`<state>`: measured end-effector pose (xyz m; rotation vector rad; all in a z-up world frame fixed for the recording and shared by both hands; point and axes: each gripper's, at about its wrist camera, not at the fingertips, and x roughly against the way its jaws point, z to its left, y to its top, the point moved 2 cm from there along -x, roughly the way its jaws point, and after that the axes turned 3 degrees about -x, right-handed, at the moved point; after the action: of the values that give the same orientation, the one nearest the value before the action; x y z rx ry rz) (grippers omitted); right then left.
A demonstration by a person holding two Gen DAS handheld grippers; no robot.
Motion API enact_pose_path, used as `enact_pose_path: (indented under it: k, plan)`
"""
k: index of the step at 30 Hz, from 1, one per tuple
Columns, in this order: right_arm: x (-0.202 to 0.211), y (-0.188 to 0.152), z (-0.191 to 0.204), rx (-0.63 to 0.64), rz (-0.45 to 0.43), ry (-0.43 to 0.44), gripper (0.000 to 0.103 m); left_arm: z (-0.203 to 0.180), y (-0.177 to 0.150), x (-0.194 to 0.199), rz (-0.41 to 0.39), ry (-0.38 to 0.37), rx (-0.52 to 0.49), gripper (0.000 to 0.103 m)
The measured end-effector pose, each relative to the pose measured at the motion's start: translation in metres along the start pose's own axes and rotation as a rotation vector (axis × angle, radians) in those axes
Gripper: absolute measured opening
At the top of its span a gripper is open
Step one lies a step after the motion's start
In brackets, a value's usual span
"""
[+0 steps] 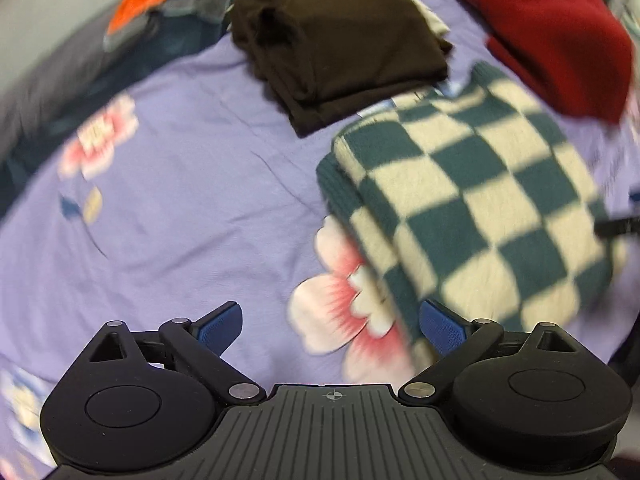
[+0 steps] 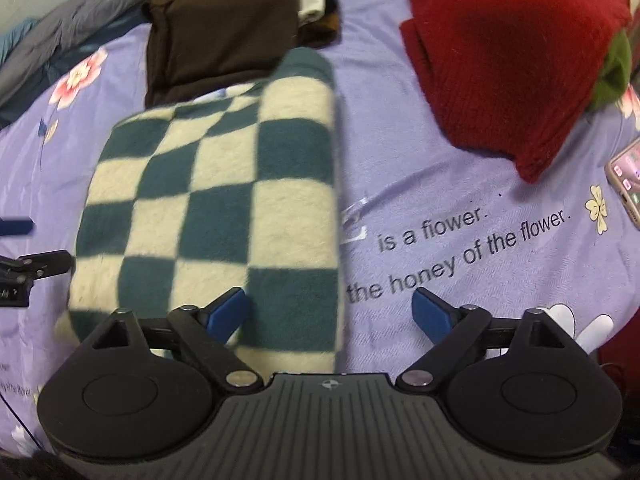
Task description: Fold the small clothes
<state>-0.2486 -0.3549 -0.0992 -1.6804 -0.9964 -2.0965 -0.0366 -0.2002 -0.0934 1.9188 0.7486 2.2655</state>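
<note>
A folded green-and-cream checkered knit (image 1: pixel 472 200) lies on the purple flowered bedsheet (image 1: pixel 180 184); it also shows in the right wrist view (image 2: pixel 212 208). My left gripper (image 1: pixel 332 326) is open and empty, just off the knit's near left edge. My right gripper (image 2: pixel 332 314) is open and empty, over the knit's near right corner. A folded dark brown garment (image 1: pixel 340 48) lies behind the knit, also seen in the right wrist view (image 2: pixel 220 28). A dark red knit (image 2: pixel 508 52) lies loose at the back right; it shows in the left wrist view too (image 1: pixel 560 36).
A phone (image 2: pixel 626 176) lies at the right edge of the sheet (image 2: pixel 460 200). Orange and grey clothes (image 1: pixel 160 4) sit at the back left. The left gripper's tip (image 2: pixel 24 268) shows at the far left of the right wrist view.
</note>
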Motion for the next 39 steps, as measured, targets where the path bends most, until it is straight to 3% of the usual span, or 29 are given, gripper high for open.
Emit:
enact_pose_path:
  k: [5, 8, 11, 16, 23, 26, 39]
  plan:
    - [0.017, -0.021, 0.032, 0.038, 0.031, 0.062, 0.100, -0.007, -0.036, 0.018, 0.054, 0.117, -0.196, 0.103]
    - [0.022, -0.031, 0.060, 0.126, 0.056, 0.084, 0.100, -0.012, -0.051, 0.029, 0.075, 0.158, -0.250, 0.103]
    - [0.033, -0.029, 0.081, 0.190, 0.048, 0.079, 0.100, -0.015, -0.043, 0.044, 0.090, 0.101, -0.231, 0.103]
    - [0.053, -0.006, 0.090, 0.227, -0.013, -0.009, 0.103, -0.022, -0.015, 0.061, 0.145, -0.003, -0.168, 0.103]
    - [0.061, 0.013, 0.072, 0.166, -0.016, -0.093, 0.103, -0.022, 0.023, 0.070, 0.058, 0.011, -0.032, 0.103]
    - [0.061, 0.013, 0.065, 0.122, 0.000, -0.073, 0.103, -0.024, 0.030, 0.065, 0.080, -0.045, 0.013, 0.103]
    - [0.056, 0.006, 0.065, 0.159, 0.030, -0.113, 0.103, -0.029, 0.017, 0.044, 0.191, 0.021, -0.021, 0.103]
